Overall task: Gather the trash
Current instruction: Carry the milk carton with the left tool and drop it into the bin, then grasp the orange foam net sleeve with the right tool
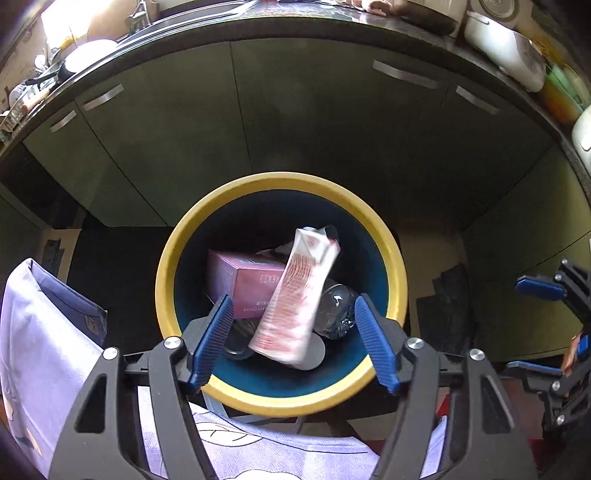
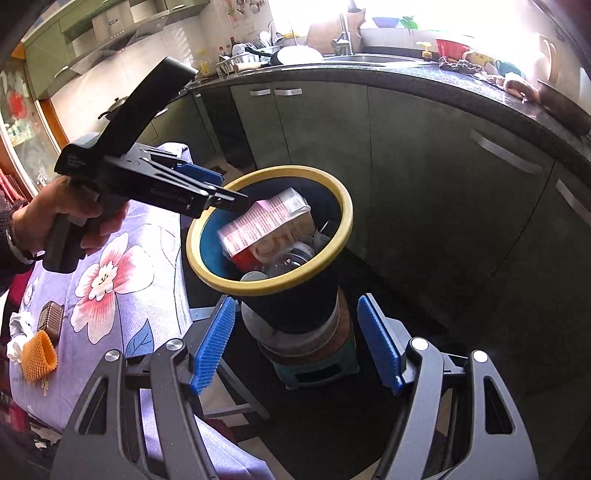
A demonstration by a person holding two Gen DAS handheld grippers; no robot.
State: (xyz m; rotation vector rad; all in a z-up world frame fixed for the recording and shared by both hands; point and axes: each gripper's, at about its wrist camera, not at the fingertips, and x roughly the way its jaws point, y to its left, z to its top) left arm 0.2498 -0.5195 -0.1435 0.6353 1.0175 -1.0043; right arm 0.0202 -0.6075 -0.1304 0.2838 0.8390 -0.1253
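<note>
Green kitchen cabinets [image 1: 295, 110] back the left wrist view: left tool [image 1: 291, 328] gapes empty over the yellow-rimmed bin [image 1: 162, 280], where one red-white carton [image 1: 295, 295] lies long axis leaning upright beside one pink box [image 1: 236, 277]. From the right wrist, right tool [image 2: 295, 339] also gapes, empty; carton in bin points toward the cabinets.

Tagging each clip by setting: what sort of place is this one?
A home kitchen, most likely: a dark countertop over green cabinets, a sink tap with dishes beside it, and a yellow-rimmed trash bin next to a floral-clothed table.
</note>
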